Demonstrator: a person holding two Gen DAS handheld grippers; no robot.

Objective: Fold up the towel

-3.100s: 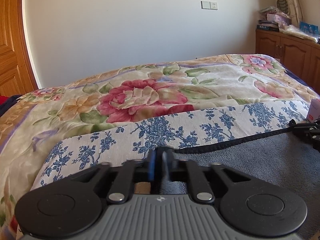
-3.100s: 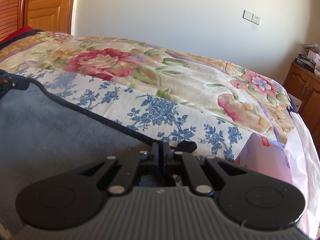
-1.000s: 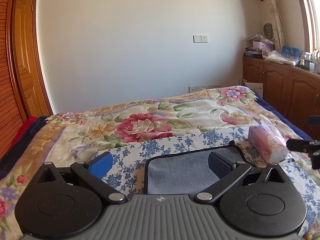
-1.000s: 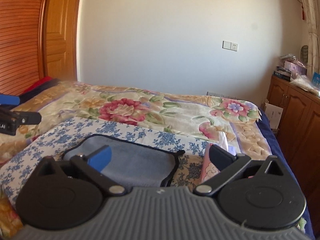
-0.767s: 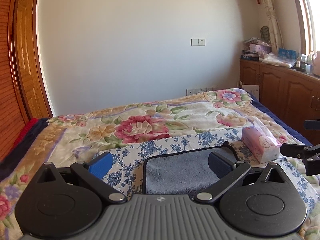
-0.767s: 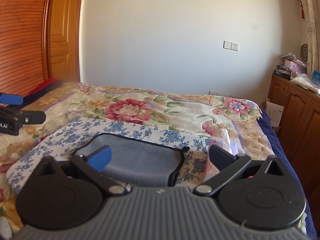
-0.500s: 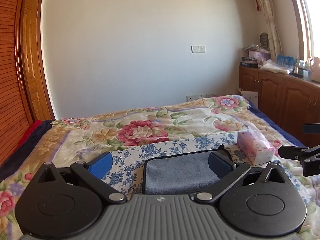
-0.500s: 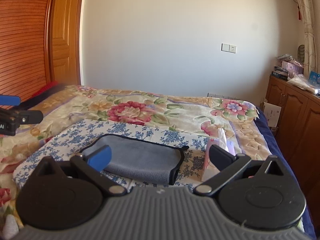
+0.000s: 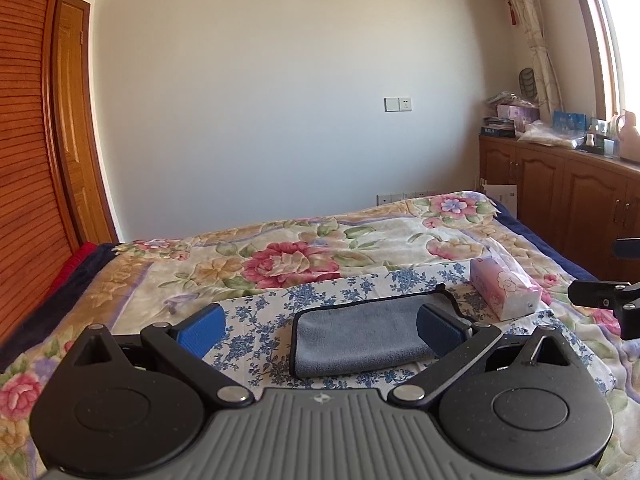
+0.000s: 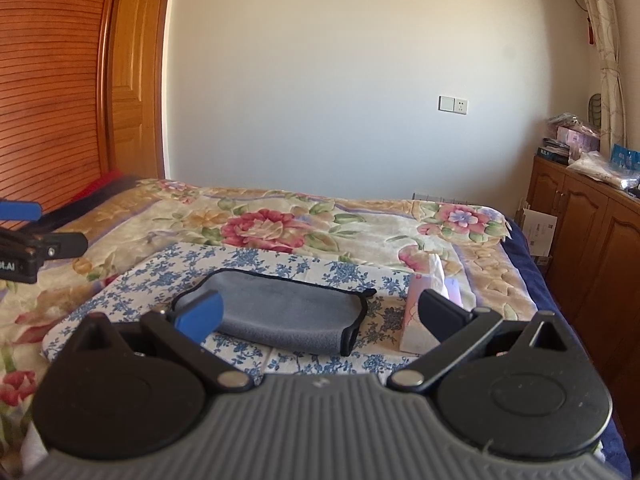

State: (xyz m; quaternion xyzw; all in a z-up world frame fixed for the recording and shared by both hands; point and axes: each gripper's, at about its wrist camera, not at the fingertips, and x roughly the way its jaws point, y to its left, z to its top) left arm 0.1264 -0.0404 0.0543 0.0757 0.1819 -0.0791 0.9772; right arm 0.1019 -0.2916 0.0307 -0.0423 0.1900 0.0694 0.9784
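A grey towel with dark trim lies folded in a flat rectangle on a blue-and-white floral cloth on the bed; it also shows in the right wrist view. My left gripper is open and empty, held back from and above the towel. My right gripper is open and empty too, well clear of the towel. Each gripper shows at the edge of the other's view.
A pink tissue pack lies just right of the towel, also in the right wrist view. The bed carries a flowered blanket. Wooden cabinets stand at right, a wooden door at left.
Both grippers, earlier shut on the towel's edge, have let go, opened and drawn back and up from the bed. The towel stays folded on the cloth.
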